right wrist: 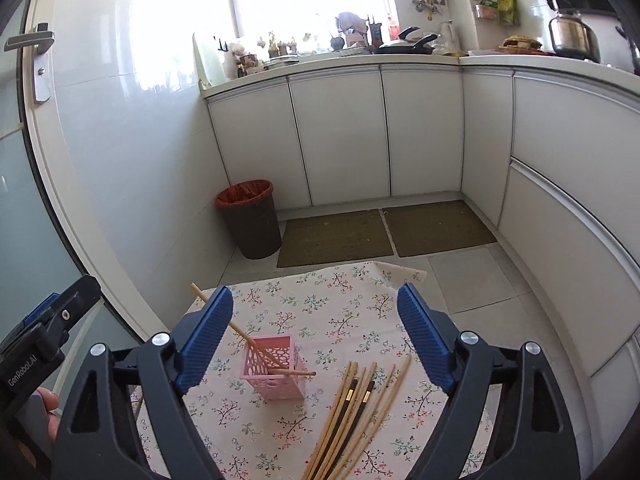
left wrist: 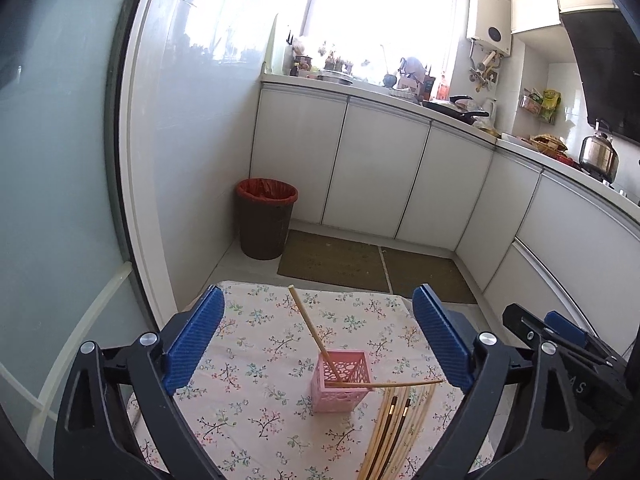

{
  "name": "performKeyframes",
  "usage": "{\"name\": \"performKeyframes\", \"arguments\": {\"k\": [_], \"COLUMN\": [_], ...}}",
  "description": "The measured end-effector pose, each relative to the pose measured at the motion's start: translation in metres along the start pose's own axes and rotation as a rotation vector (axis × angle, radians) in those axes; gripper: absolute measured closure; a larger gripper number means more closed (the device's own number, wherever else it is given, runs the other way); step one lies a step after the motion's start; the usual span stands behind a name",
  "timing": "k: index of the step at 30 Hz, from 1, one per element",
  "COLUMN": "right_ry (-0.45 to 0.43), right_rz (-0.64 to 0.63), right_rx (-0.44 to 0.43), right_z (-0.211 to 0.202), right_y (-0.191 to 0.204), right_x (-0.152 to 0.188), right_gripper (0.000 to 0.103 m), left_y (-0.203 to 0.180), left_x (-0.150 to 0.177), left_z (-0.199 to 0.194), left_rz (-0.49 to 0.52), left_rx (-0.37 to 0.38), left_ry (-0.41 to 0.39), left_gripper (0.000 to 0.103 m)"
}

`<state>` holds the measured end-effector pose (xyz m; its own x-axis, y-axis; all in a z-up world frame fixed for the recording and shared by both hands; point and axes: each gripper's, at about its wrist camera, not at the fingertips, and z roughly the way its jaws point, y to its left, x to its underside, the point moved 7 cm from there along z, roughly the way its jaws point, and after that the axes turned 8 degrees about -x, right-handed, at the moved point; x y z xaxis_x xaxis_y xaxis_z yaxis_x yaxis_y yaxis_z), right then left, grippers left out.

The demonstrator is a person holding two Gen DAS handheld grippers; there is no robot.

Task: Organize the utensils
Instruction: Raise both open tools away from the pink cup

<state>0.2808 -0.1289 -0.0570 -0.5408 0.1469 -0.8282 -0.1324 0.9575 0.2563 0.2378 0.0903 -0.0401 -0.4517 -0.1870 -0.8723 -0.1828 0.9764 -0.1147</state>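
Observation:
A pink lattice holder (left wrist: 341, 380) (right wrist: 273, 367) stands on the floral tablecloth (left wrist: 256, 332) (right wrist: 340, 312). One wooden chopstick (left wrist: 308, 322) (right wrist: 256, 345) leans out of it to the far left; a second (left wrist: 394, 384) (right wrist: 294, 372) rests across its rim pointing right. A bundle of several chopsticks (left wrist: 394, 436) (right wrist: 352, 416), wooden with two dark ones, lies flat right of the holder. My left gripper (left wrist: 318, 336) is open and empty above the holder. My right gripper (right wrist: 316, 336) is open and empty above holder and bundle.
A dark bin with a red liner (left wrist: 266, 218) (right wrist: 250, 218) stands on the floor beyond the table, beside two brown mats (left wrist: 336, 260) (right wrist: 384, 232). White cabinets (left wrist: 376, 172) (right wrist: 340, 132) line the back and right. A frosted glass door (left wrist: 52, 160) is at left.

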Motion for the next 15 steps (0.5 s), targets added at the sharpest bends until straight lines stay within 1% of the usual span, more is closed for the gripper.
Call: {"name": "performKeyframes", "arguments": {"k": [3,7,10,13,14,15], "right_ry": [-0.023,-0.051,-0.064,-0.063,-0.062,-0.059], "right_rz": [0.006,-0.001,0.006,0.053,0.083,0.126], "right_rx": [0.009,0.057,0.086,0.113,0.125,0.140], "right_z": [-0.013,-0.026,-0.033,-0.039,-0.041,-0.042], "right_y": [-0.004,-0.011,-0.019,-0.036,-0.045,-0.059], "right_x": [0.005,0.011,0.015,0.023,0.028,0.034], "right_gripper": [0.010,0.007,0.007,0.007,0.007,0.007], "left_y": [-0.003,-0.008,-0.014,-0.019,-0.022,-0.029], "left_x": [0.005,0.012,0.017,0.027,0.033,0.041], "left_z": [-0.002,-0.003,-0.005,-0.004,-0.002,0.000], "left_rz": [0.000,0.013,0.027,0.045,0.054,0.070], "left_rx": [0.007,0.017,0.025,0.047,0.054,0.078], "left_ry": [0.006,0.025,0.031,0.053,0.071,0.102], "left_gripper": [0.007,0.007,0.007,0.007,0.007,0.007]}}
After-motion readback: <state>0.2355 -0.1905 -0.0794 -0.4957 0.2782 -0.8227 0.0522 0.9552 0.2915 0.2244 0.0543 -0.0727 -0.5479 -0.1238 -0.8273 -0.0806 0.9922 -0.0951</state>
